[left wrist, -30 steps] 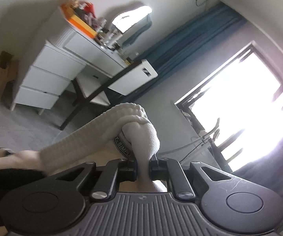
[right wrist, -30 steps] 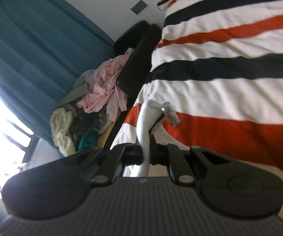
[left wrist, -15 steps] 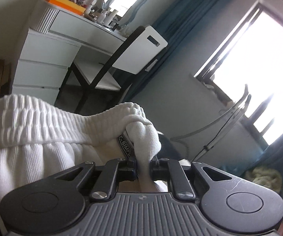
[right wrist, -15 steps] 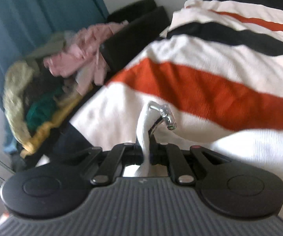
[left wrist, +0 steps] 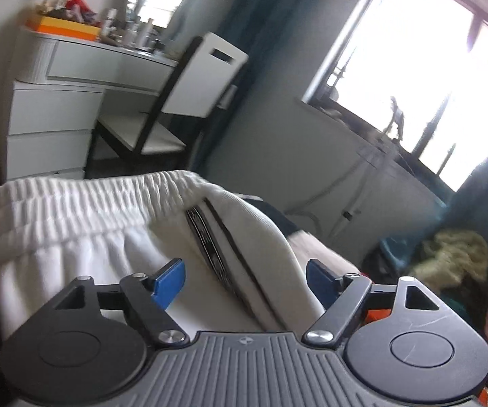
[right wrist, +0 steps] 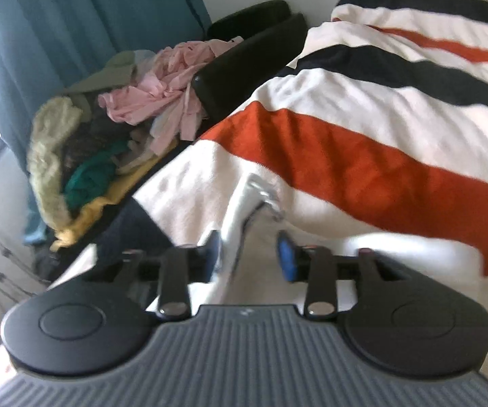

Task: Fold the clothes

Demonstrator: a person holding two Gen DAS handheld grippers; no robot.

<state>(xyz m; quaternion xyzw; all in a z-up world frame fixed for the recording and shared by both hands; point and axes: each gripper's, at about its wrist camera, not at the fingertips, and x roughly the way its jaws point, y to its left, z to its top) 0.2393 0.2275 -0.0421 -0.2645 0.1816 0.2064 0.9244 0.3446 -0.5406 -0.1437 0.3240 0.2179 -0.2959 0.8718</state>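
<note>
White trousers (left wrist: 84, 224) with a ribbed elastic waistband and a black side stripe lie spread in front of my left gripper (left wrist: 245, 279). Its jaws are opening and stand wide; the cloth lies between the blue pads (left wrist: 171, 279) without being pinched. In the right wrist view a white fold of the same trousers (right wrist: 240, 210) with a metal-tipped drawstring (right wrist: 267, 196) rises between the pads of my right gripper (right wrist: 249, 252). Those jaws are opening too, and the fold no longer looks pressed. The garment rests on a bed cover (right wrist: 362, 156) striped white, orange and black.
A heap of mixed clothes (right wrist: 108, 135) sits at the bed's left side, by the teal curtain (right wrist: 74, 17). A white dresser (left wrist: 51, 112) and a chair (left wrist: 176, 101) stand across the room, left of a bright window (left wrist: 430, 57).
Both grippers came down toward the bed and let go of the white cloth, their jaws spreading apart. The waistband now lies flat and wide instead of hanging bunched.
</note>
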